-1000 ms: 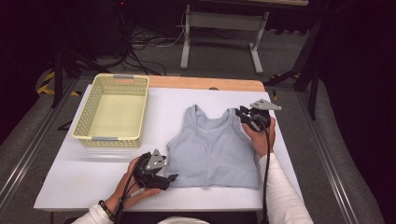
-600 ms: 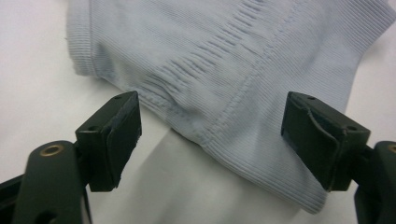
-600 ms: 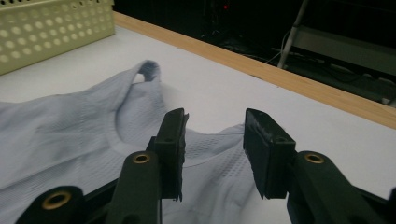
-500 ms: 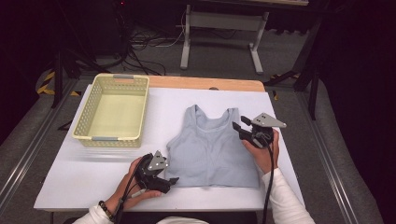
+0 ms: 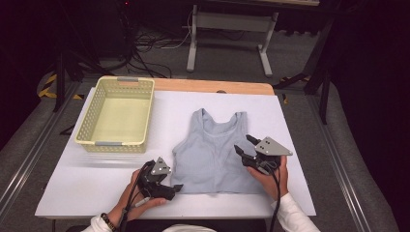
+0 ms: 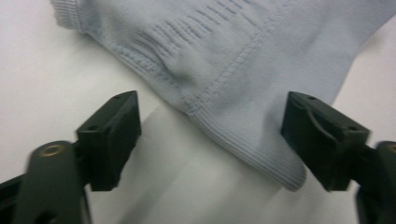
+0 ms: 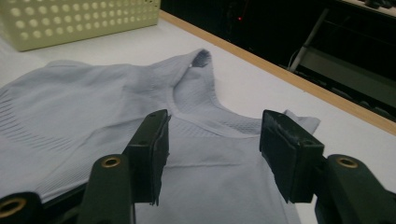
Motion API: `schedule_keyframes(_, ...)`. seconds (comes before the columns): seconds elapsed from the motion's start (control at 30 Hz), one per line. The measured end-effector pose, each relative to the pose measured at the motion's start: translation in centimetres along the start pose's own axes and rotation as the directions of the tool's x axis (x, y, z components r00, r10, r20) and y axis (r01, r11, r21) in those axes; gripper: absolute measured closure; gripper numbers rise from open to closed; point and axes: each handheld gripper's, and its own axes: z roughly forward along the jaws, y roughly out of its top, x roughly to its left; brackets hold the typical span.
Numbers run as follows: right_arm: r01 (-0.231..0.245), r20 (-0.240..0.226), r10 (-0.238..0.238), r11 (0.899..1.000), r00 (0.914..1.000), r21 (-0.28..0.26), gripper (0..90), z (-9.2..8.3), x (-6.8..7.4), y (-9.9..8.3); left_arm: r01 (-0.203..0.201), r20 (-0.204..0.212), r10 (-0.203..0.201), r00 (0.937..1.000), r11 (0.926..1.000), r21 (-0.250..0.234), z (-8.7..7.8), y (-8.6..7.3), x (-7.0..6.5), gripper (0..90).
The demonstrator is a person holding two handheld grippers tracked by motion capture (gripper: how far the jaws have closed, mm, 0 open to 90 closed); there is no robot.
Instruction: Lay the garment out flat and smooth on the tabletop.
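Note:
A pale blue-grey tank top (image 5: 212,150) lies flat on the white table (image 5: 92,188), straps toward the far edge. My left gripper (image 5: 171,188) rests at the top's near-left hem corner. In the left gripper view its jaws (image 6: 210,135) are open astride that ribbed hem corner (image 6: 243,140); they have just been closing a little and do not press on it. My right gripper (image 5: 245,146) hovers at the top's right side, open, jaws just widened. In the right gripper view (image 7: 212,149) nothing is between them, with the top (image 7: 93,107) beyond.
A pale yellow perforated basket (image 5: 115,143) stands at the back left of the table, also seen in the right gripper view (image 7: 84,18). A wooden strip (image 5: 212,87) borders the table's far edge. Beyond it are a metal stand's legs and cables on the floor.
My right gripper moved from the top's right shoulder strap back toward the person along the right side, and its jaws opened. The left gripper stayed at the hem corner.

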Motion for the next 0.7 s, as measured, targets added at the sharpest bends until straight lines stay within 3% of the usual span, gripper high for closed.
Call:
schedule_keyframes(0.1, 0.009, -0.013, -0.009, 1.000, 0.9999, -0.007, 42.2, -0.3, 0.5, -0.2, -0.010, 0.015, 0.010, 0.9998, 0.9998, -0.016, 0.1, 0.1, -0.4, 41.3)
schedule_keyframes(0.33, 0.009, -0.039, -0.009, 1.000, 0.9992, 0.017, 40.1, -0.9, 1.2, -0.8, -0.018, 0.112, 0.020, 0.9935, 0.9996, -0.020, 0.2, 0.2, -0.2, 76.8)
schedule_keyframes(0.7, -0.004, -0.058, 0.006, 1.000, 0.9983, 0.028, 34.0, -0.6, 1.9, -1.3, -0.062, 0.103, 0.063, 0.9927, 0.9979, -0.021, 0.1, 0.3, -0.1, 80.0)
